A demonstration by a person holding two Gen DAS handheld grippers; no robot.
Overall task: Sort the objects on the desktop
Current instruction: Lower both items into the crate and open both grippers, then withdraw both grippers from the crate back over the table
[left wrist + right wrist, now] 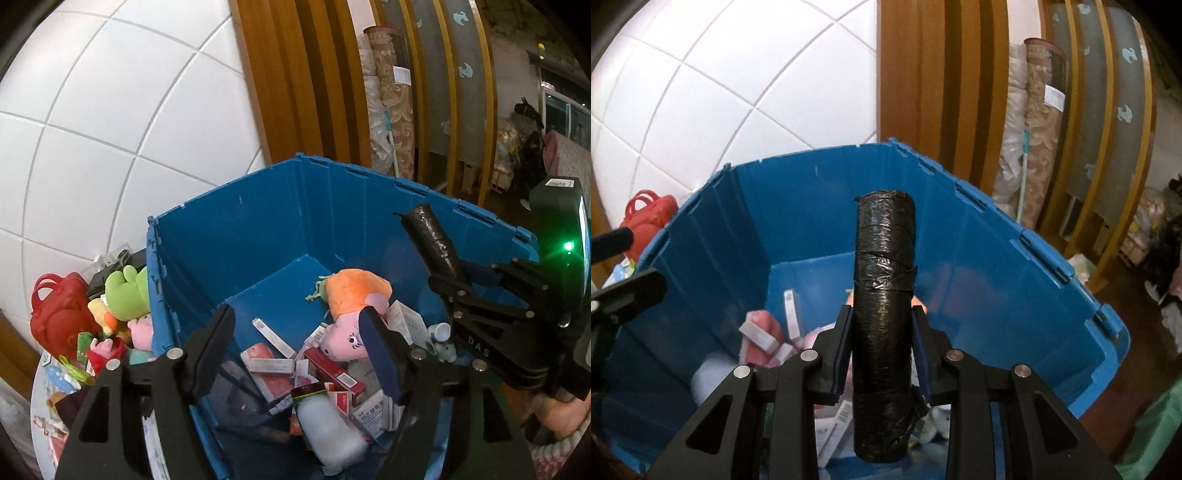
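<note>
A blue plastic bin stands below both grippers. Inside lie a pink pig plush in an orange dress, a white bottle with a dark cap and several small boxes. My left gripper hangs open over the near side of the bin with nothing between its pads. My right gripper is shut on a black wrapped roll, which points forward over the bin. In the left wrist view the roll and the right gripper hang over the bin's right side.
Left of the bin lie a red bag, a green plush and other small toys. A white tiled wall is behind, with wooden panels and rolled carpets to the right. A hand holds the right gripper.
</note>
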